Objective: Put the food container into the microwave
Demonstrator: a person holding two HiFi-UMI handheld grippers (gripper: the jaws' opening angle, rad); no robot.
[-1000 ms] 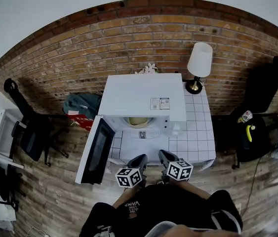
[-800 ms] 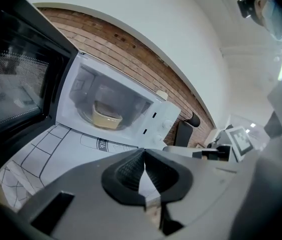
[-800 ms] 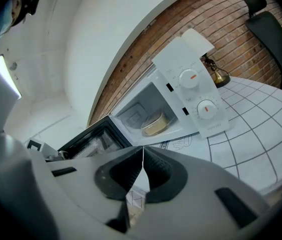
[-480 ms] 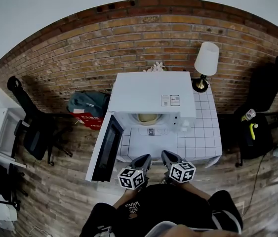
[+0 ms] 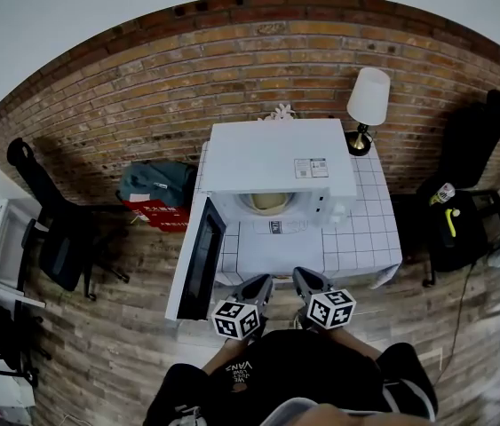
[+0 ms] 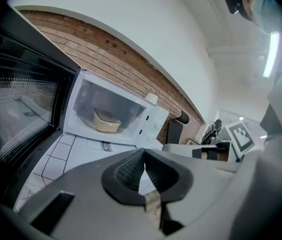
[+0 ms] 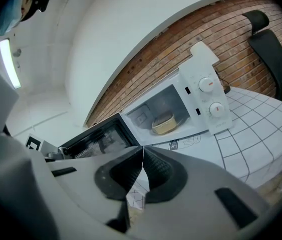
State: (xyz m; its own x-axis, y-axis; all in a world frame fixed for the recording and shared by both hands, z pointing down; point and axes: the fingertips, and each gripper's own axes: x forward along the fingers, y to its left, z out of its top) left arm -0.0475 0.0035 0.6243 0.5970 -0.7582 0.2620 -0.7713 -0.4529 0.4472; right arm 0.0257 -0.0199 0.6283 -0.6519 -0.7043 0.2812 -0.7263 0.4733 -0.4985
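A beige food container (image 5: pixel 267 202) (image 6: pixel 105 121) (image 7: pixel 163 123) rests inside the white microwave (image 5: pixel 281 162), whose black-framed door (image 5: pixel 198 260) hangs open to the left. My left gripper (image 5: pixel 257 287) (image 6: pixel 144 152) is shut with nothing between its jaws, held in front of the table's near edge. Beside it, my right gripper (image 5: pixel 305 281) (image 7: pixel 143 149) is shut and empty too. Both point toward the microwave from well short of it.
The microwave stands on a white gridded table (image 5: pixel 369 238) against a brick wall. A white-shaded lamp (image 5: pixel 367 96) sits at the table's back right. Black chairs (image 5: pixel 59 238) (image 5: pixel 472 149) flank the table, and a teal bag (image 5: pixel 154 183) lies on the floor at left.
Both grippers have drawn back from the microwave and risen a little, staying shut. The container stays inside the microwave and the door stays open.
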